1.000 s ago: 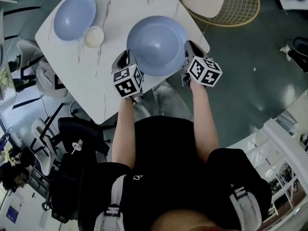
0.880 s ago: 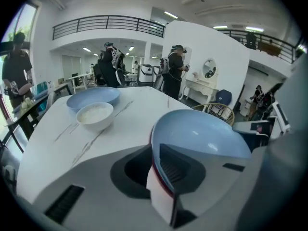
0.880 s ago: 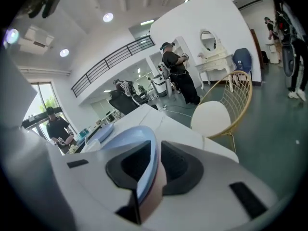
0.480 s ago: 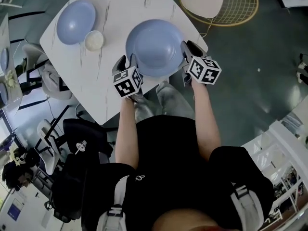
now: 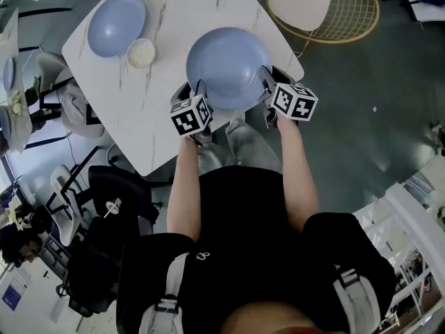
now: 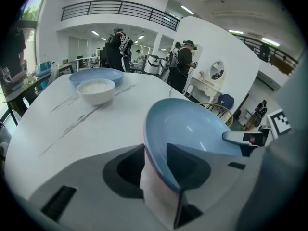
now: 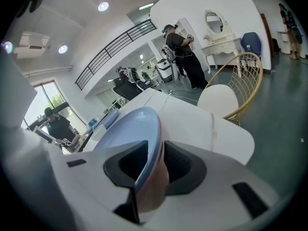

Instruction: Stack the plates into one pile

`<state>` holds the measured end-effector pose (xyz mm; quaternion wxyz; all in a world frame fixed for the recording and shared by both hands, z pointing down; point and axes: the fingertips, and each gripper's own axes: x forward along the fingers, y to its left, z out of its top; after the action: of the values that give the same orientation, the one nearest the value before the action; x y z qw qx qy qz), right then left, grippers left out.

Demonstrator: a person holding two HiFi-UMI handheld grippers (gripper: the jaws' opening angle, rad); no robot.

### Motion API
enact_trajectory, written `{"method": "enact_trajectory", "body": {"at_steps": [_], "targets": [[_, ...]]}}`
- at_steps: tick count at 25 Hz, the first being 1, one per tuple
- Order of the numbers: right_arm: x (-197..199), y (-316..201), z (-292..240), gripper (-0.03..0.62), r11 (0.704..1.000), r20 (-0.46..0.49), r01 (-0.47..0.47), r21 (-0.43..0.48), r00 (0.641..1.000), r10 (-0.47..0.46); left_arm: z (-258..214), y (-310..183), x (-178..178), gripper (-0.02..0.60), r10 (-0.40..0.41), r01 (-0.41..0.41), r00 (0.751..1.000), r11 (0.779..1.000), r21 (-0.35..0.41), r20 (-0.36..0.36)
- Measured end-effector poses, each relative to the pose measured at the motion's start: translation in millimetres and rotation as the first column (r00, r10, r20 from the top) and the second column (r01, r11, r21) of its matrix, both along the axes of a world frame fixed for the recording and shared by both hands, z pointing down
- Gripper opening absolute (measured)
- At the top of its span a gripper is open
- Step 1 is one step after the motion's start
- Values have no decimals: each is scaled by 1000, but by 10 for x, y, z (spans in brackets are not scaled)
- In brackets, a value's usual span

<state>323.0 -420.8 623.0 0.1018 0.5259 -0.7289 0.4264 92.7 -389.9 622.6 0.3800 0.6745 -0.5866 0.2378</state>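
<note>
A big blue plate [image 5: 228,67] lies near the front edge of the white marble table [image 5: 188,5]. My left gripper [image 5: 193,89] is at its left rim and my right gripper [image 5: 268,78] at its right rim. In the left gripper view the plate's rim [image 6: 192,129] runs between the jaws of the left gripper [image 6: 156,153], which are opening and no longer clamp it. In the right gripper view the plate [image 7: 127,129] stands edge-on inside the right gripper [image 7: 155,160], whose jaws are also opening, with a gap on each side. A second blue plate [image 5: 117,25] rests at the far left.
A small white bowl [image 5: 141,52] sits beside the far plate. A gold wire chair with a white seat [image 5: 323,5] stands off the table's right corner. Other chairs and bags crowd the floor at the left. People stand far back in the room [image 6: 118,47].
The big plate stays between the two grippers at the table's front edge. The left gripper has drawn in a little closer to its rim.
</note>
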Motion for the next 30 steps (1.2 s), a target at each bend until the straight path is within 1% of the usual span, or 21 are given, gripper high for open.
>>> {"method": "enact_trajectory", "body": {"at_steps": [3,5,8,13,16,21,25,30], "targets": [[11,-19,4,87,1000,-25,-4,-8,1000,4,1,-17,-2,141,-7,7,1000,1000,-5,11],[47,-40,17,84,1000,-57,-1,-16,998,0,10,-11,16,130,-10,10,1000,1000,-14,2],[37,-130,-52,72,1000,-56,7,-12,998,-8,-35,-4,6,126,-41,40,999,999,-18,-12],[-134,-359,-374,69,999,-50,38,24,998,-37,-361,-139,-164,106,-105,106,994,994,36,-30],[-414,-539,-495,70,994,-34,97,52,995,-95,-510,-188,-409,106,-156,158,987,984,79,-40],[-1091,-843,-612,75,974,-27,210,85,978,-208,-675,-299,-1006,110,-219,220,976,968,123,-15],[-1607,-1135,-701,80,948,-36,296,115,955,-294,-805,-447,-1448,118,-251,246,968,957,154,12],[-2187,-1417,-833,83,921,-44,365,134,931,-362,-906,-601,-1945,124,-284,274,958,948,161,38]]}}
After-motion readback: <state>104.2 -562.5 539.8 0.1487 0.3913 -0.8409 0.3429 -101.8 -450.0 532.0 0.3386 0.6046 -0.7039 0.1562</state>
